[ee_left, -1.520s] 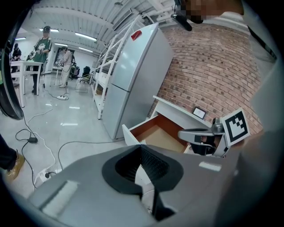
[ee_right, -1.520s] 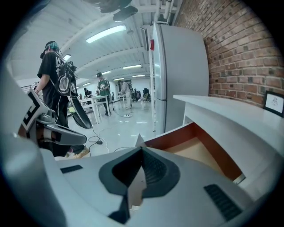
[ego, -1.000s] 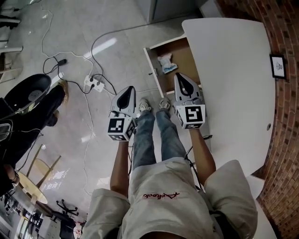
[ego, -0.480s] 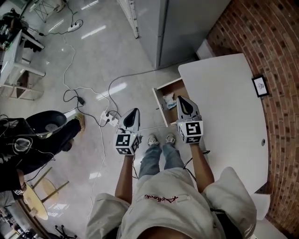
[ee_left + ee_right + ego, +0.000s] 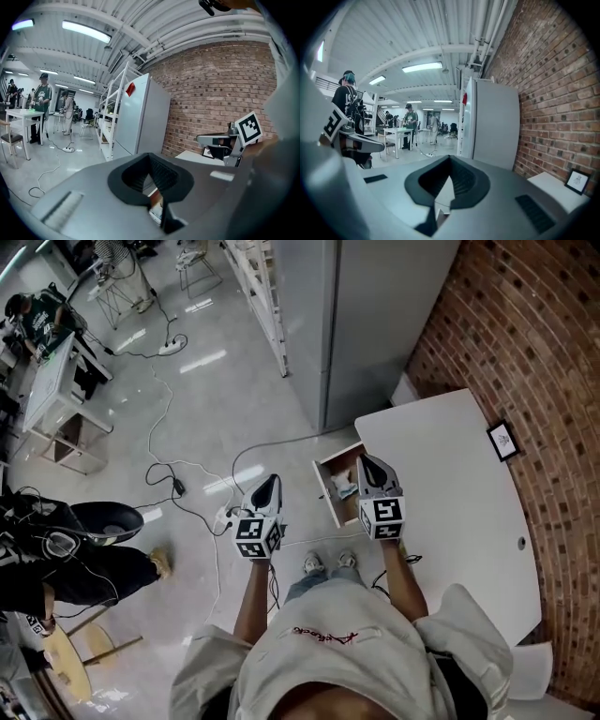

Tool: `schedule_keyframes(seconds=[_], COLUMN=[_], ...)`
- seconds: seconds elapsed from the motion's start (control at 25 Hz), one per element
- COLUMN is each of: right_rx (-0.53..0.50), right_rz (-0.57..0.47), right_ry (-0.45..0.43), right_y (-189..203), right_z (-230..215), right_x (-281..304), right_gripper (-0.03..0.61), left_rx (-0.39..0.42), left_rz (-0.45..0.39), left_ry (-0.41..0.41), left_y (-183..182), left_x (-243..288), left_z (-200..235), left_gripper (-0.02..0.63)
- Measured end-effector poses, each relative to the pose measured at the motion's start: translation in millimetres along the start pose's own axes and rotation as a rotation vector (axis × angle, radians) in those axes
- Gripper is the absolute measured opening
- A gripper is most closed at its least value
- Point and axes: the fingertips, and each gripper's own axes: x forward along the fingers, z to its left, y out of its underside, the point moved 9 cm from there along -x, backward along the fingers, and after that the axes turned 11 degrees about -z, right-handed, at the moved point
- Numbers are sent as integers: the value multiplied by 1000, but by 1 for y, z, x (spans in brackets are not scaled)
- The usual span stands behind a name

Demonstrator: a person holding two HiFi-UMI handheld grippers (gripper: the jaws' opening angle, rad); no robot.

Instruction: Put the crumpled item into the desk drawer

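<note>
The crumpled item [image 5: 344, 489], pale white and blue, lies inside the open desk drawer [image 5: 328, 491] far below. I hold both grippers up at chest height, well above the drawer and apart from it. My left gripper [image 5: 273, 480] [image 5: 151, 161] hangs over the floor left of the drawer, jaws together, nothing in them. My right gripper [image 5: 365, 461] [image 5: 450, 160] is over the drawer's right edge and the white desk [image 5: 450, 484], shut and empty. In each gripper view the other gripper shows at the side: the right gripper [image 5: 224, 142], the left gripper [image 5: 352, 140].
A tall grey cabinet [image 5: 366, 315] stands beyond the desk against the brick wall [image 5: 525, 343]. A small framed picture [image 5: 503, 440] sits on the desk. Cables and a power strip [image 5: 223, 517] lie on the floor at left, near a black chair [image 5: 103, 521]. People work at distant tables.
Both grippers have risen together, jaws still shut. The desk, drawer and floor now look smaller and further below. The crumpled item has stayed in the drawer.
</note>
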Motion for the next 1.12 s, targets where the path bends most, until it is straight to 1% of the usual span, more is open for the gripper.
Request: schedule_keyframes(seconds=[0.12, 0.32, 0.56, 0.76, 1.12], right_rx=[-20, -42, -39, -60, -57], right_rz=[-22, -50, -72, -104, -94], right_ry=[-4, 16, 29, 33, 32], right_y=[-15, -35, -40, -57, -55], right_z=[3, 3, -5, 11, 17], right_x=[-9, -19, -17, -24, -30], right_gripper=[12, 12, 12, 11, 11], left_rx=[11, 39, 79, 90, 80], left_rz=[-17, -52, -78, -111, -106], left_ry=[-1, 21, 35, 34, 40], left_y=[-14, -35, -48, -61, -60], left_x=[-6, -9, 1, -15, -19], left_z=[0, 0, -2, 6, 4], left_gripper=[9, 9, 9, 9, 9])
